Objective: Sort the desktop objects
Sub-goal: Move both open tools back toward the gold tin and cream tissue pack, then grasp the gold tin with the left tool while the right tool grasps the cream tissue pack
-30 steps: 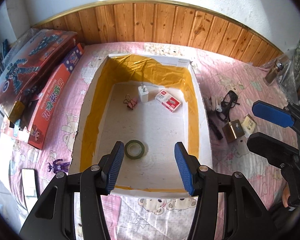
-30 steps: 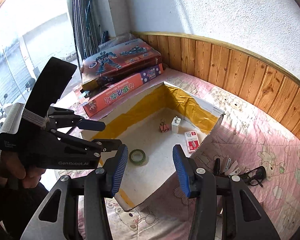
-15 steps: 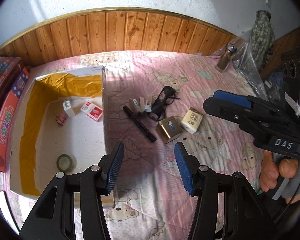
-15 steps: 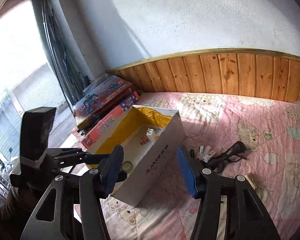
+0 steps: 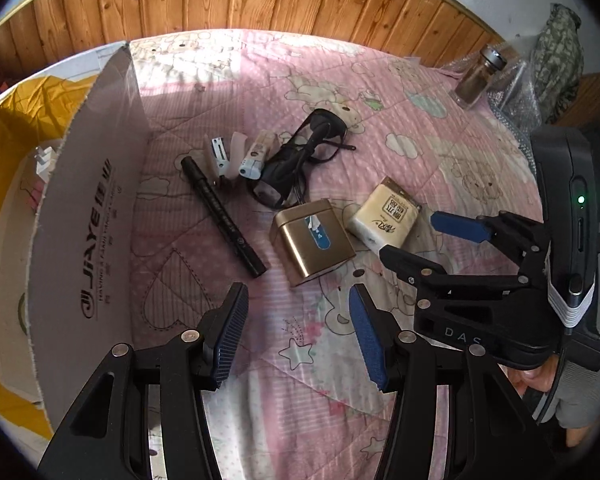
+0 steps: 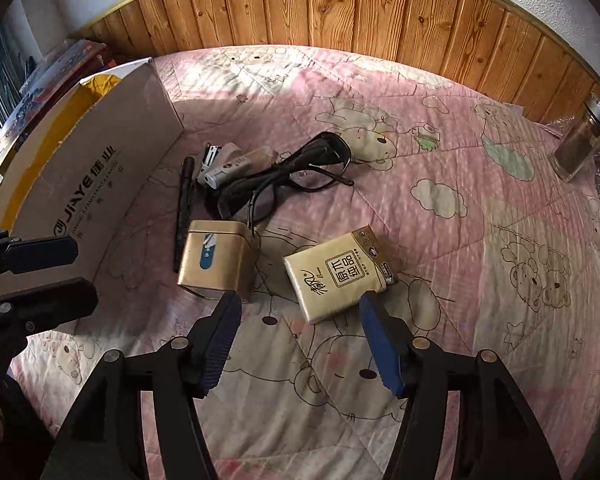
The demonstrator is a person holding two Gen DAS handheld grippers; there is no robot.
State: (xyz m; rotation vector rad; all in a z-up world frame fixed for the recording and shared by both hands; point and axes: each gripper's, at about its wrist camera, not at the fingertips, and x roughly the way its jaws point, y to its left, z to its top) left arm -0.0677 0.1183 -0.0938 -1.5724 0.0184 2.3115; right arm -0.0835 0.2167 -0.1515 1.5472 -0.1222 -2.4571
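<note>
**A:** Both grippers have swung away from the cardboard box and dropped over the loose items on the pink quilt. The right gripper hangs just short of the tissue pack, jaws opening, nothing between them. The left gripper hovers open and empty near the gold tin.

**B:** So a fresh pick looks imminent?

**A:** Likely, tissue pack or tin first. The black pen, glasses and small white pieces wait beside the box wall.

**B:** And the box?

**A:** Yellow-lined; from here only a white charger plug and the edge of a tape roll show inside. A glass jar stands apart.
</note>
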